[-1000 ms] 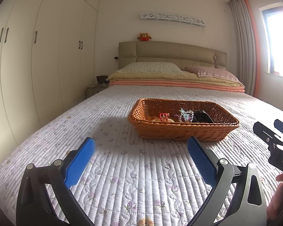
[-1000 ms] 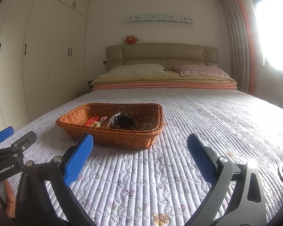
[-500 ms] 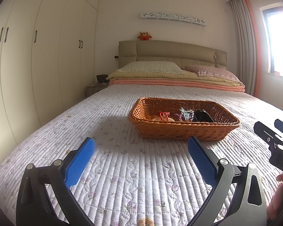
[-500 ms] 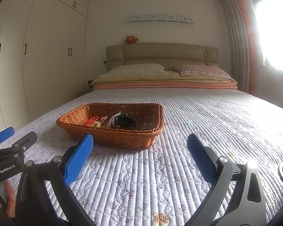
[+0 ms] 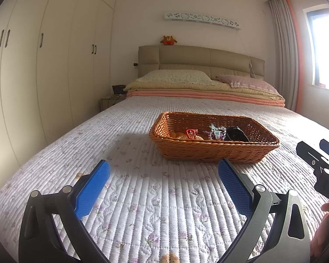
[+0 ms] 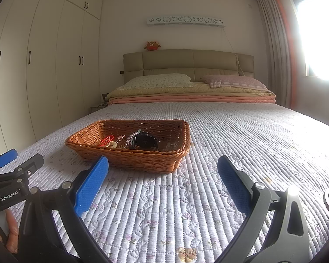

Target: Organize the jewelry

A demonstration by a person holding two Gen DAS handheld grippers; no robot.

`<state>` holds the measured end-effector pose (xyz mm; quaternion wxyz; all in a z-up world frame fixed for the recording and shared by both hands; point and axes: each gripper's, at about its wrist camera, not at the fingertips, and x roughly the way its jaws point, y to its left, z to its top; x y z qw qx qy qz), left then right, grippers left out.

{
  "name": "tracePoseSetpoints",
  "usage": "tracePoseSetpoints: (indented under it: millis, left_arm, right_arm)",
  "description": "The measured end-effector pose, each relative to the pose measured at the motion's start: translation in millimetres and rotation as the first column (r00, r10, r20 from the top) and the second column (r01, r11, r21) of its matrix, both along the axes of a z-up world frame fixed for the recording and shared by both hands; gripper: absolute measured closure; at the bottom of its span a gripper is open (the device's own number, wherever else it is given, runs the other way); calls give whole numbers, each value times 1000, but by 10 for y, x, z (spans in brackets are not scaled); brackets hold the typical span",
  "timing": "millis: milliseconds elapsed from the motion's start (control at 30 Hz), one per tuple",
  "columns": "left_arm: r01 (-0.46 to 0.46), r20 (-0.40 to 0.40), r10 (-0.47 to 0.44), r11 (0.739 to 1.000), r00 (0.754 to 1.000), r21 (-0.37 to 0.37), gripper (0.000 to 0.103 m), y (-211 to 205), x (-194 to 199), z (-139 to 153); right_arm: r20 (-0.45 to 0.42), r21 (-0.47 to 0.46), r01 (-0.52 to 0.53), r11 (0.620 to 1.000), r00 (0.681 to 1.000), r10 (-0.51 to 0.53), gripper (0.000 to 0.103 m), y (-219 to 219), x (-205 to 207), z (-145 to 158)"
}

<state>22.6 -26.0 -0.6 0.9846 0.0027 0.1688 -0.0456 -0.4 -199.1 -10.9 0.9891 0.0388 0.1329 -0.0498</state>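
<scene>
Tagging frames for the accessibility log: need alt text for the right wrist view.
The open, empty right hand-held gripper hovers over a quilted bed, short of a wicker basket holding a black watch, a red clip and beaded jewelry. The left hand-held gripper shows at the left edge.

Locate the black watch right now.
The black watch lies inside the wicker basket on the bed quilt, right of the bead strands and red clip. In the left wrist view it sits at the basket's right end.
</scene>
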Motion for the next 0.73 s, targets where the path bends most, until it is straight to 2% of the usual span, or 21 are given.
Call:
tracePoseSetpoints:
  millis: [733]
  left_arm:
    - [1,-5,-1,1000,1000,11,7,-20,-8,22]
  right_arm:
    - [-5,9,-3,1000,1000,3,8,-37,23,3]
